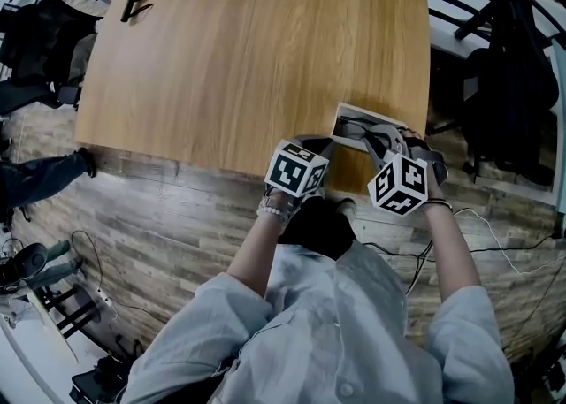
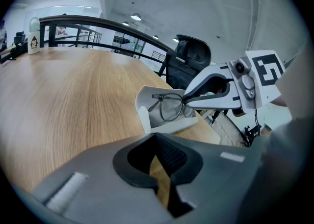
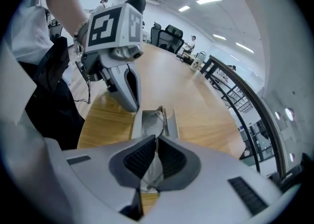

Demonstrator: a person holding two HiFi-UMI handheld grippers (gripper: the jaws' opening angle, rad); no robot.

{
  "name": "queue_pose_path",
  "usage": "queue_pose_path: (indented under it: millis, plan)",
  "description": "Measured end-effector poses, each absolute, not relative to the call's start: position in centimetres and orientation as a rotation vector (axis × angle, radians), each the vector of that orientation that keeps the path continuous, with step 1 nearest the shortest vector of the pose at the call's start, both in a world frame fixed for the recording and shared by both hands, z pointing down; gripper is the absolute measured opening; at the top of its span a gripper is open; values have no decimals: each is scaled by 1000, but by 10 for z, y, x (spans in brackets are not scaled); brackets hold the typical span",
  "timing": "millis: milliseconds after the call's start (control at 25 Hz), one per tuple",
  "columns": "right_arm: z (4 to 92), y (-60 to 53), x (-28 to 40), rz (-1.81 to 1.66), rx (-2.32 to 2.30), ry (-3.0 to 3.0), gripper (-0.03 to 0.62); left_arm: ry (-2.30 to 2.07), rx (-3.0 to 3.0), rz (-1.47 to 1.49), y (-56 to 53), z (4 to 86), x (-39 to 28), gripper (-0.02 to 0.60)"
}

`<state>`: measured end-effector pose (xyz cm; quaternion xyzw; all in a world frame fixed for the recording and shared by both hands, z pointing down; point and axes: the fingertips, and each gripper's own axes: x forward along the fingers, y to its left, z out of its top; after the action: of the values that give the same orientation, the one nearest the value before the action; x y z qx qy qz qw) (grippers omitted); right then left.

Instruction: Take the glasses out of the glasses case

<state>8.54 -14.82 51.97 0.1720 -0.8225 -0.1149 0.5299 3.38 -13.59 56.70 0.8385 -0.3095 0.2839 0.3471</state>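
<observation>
— the right gripper (image 3: 156, 142) has its jaws pinched almost together on the glasses (image 2: 170, 106). there's a thin bit of the frame clamped between them.

— which part of the frame?

— the side, right next to one lens. from the left gripper view you can see its tips meeting at the edge of the frame.

— and where are the glasses sitting?

— in the open glasses case (image 2: 147, 96), standing on edge with the lenses upright and the lower rim down inside the tray. i can't tell whether that rim touches the bottom of it.

— where's the case?

— it's lying on the wooden table (image 1: 248, 57), at the near edge and over toward the person's right, just in front of both grippers.

— what about the other hand?

— the left gripper (image 2: 154, 137) hangs near the case on its left, tilted down at the tabletop. its jaws are drawn together at the tips and hold nothing. only wood grain shows through the slit behind them. in its own view the case lies a little ahead of it, apart from the tips.

— anything else on the table?

— a white mug (image 2: 33, 37) at the far end, well apart from all this.
</observation>
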Motion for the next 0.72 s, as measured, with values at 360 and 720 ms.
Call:
queue_pose_path:
  millis: [360, 720]
  plan:
    - [485, -146, 81, -229, 434, -2043, 17, -800, 2171, 735, -136, 566, 31, 4]
    - [449, -181, 99, -235, 527, -2087, 17, -814, 2180, 744, -135, 567, 35, 4]
